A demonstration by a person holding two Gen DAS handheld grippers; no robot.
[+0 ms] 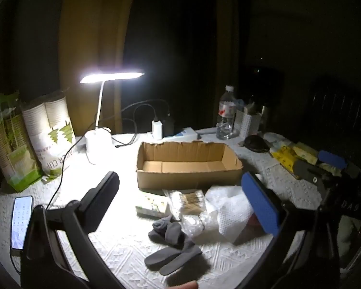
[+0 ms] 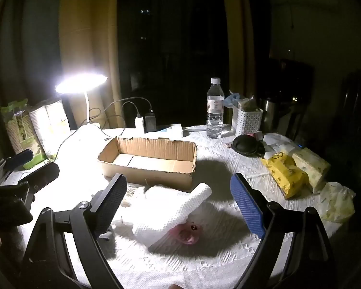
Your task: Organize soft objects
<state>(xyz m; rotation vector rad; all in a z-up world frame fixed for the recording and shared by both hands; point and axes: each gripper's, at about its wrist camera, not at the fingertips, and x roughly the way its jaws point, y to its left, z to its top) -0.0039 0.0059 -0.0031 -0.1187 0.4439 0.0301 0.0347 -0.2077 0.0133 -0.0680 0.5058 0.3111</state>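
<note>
So we've got both tongs spread wide w/ nothing between the pads, tilted down over the bench (image 1: 122, 248), prob. because no pick has started yet. Left tongs (image 1: 183, 207) hang above the pile: grey socks (image 1: 173, 245) lie just below and btwn the fingers, nearest to us, an easy first grab since they're flat and free of the rest. Just beyond them, also btwn the fingers, sit a clear bag of brownish stuff (image 1: 187, 201) and a small printed packet (image 1: 151, 204); contents too blurry to call. White foam sheet (image 1: 231, 210) is crumpled vs. the left tongs' blue pad, touching or nearly, can't say which.

Right tongs (image 2: 180, 204) frame that same foam sheet (image 2: 178, 214) dead centre, its far end curling upward; a pink item (image 2: 189, 234) peeks out from under its near edge, partly hidden. Cardboard box (image 2: 151, 161) sits straight ahead of both tongs, just past the pile, open top and empty, so we judge it's the drop spot & placed close to keep carries short. Desk lamp (image 1: 101, 120) is off ahead-left of the left tongs; yellow packs (image 2: 286, 175) lie right of the right tongs, apart from the pile. Each tongs shows at the edge of the other's view, so they're near enough to clash.
</note>
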